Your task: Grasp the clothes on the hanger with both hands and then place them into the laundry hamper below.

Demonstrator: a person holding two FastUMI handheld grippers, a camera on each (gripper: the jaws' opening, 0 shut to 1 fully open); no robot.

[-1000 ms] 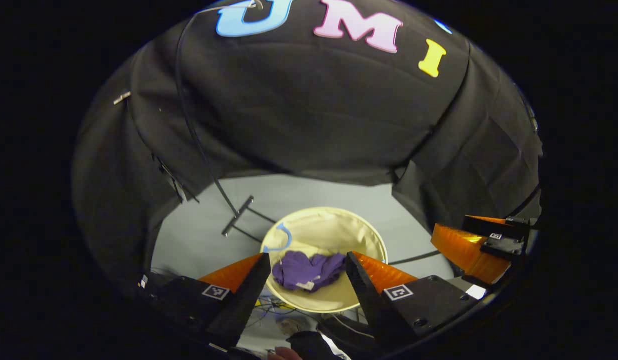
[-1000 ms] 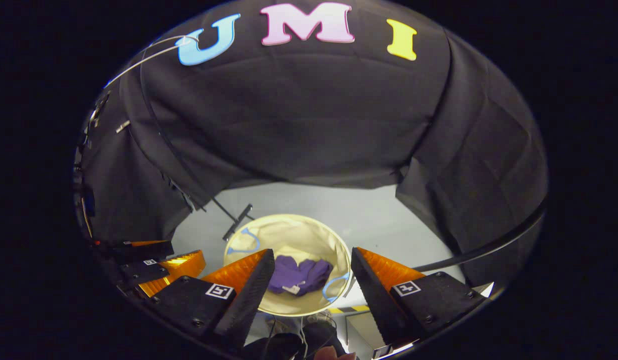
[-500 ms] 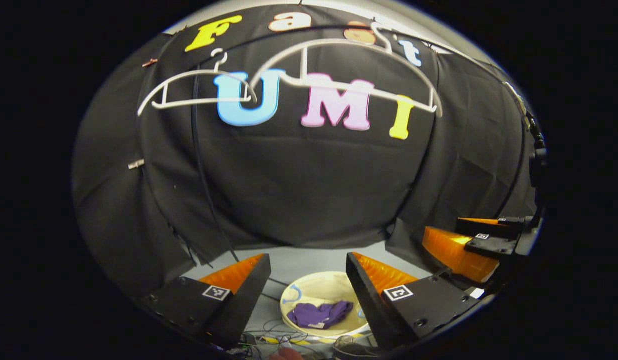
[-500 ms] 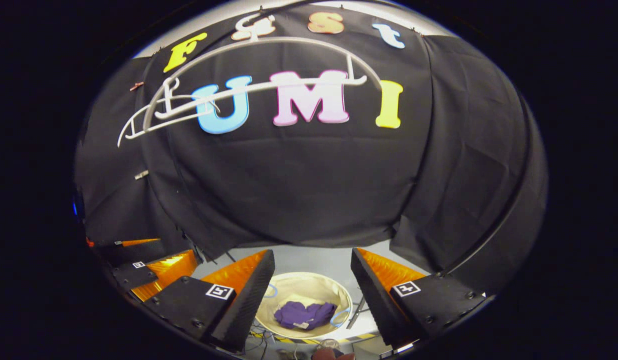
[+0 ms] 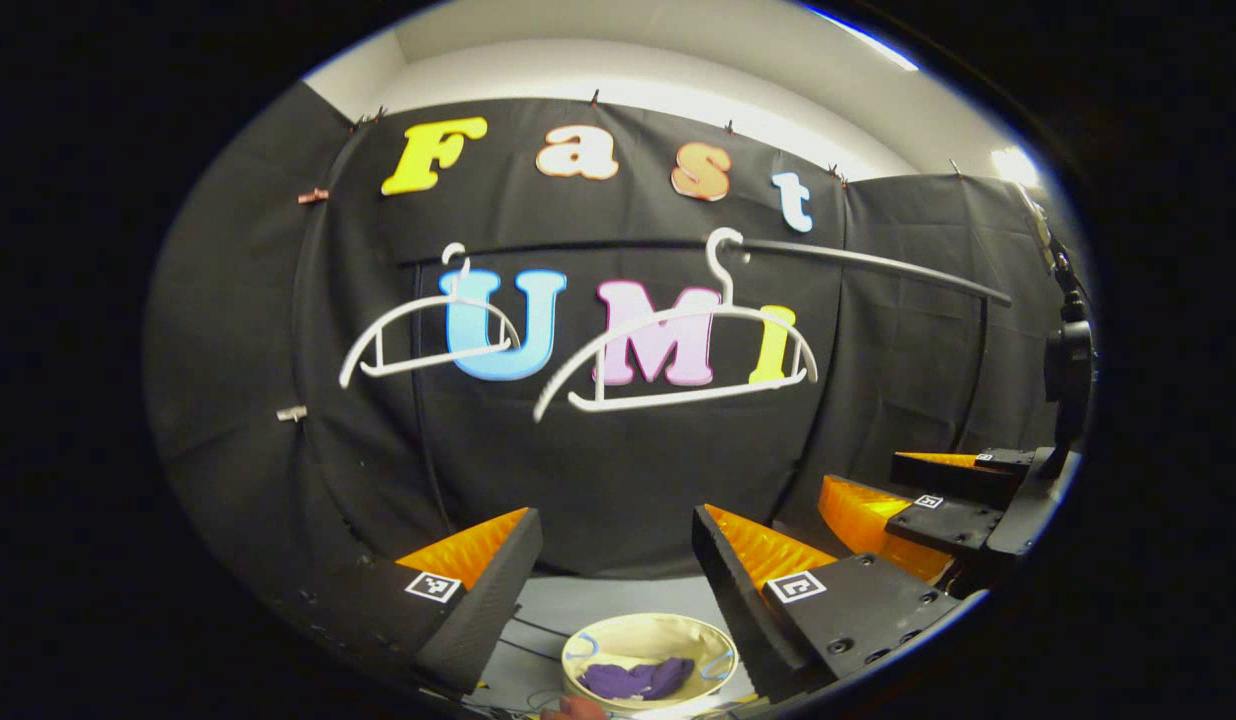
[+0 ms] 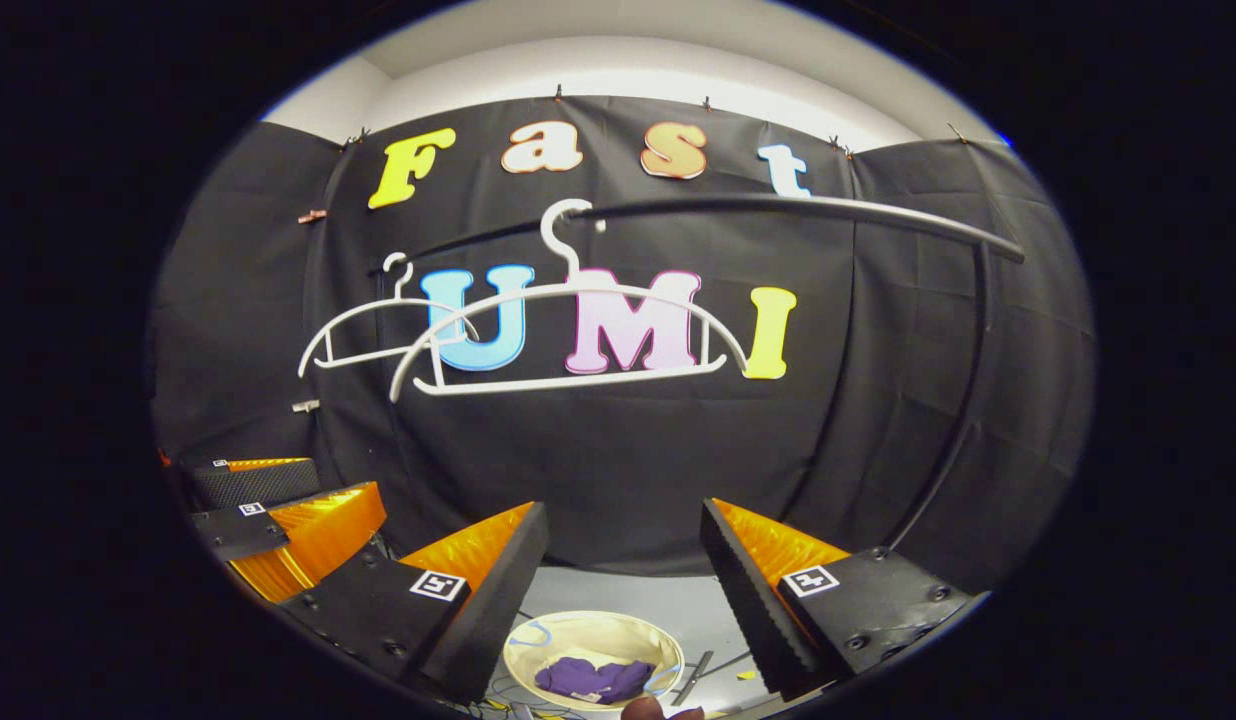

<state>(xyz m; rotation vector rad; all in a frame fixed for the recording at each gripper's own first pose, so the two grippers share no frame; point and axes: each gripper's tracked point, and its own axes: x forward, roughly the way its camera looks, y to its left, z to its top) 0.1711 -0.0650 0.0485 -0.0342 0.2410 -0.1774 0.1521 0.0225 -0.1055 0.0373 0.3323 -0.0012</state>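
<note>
The left gripper (image 5: 616, 545) has its jaws spread wide and holds nothing; the right gripper (image 6: 623, 540) is likewise wide apart and empty. Below them the purple clothes (image 6: 591, 679) lie crumpled inside the round cream laundry hamper (image 6: 538, 640) on the floor. Two bare white hangers (image 6: 568, 340) hang from the rail (image 6: 828, 208) above.

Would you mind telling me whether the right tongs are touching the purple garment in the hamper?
Apart. In the right gripper view the right tongs stand open and empty, while the purple garment lies far below inside the hamper.
</note>
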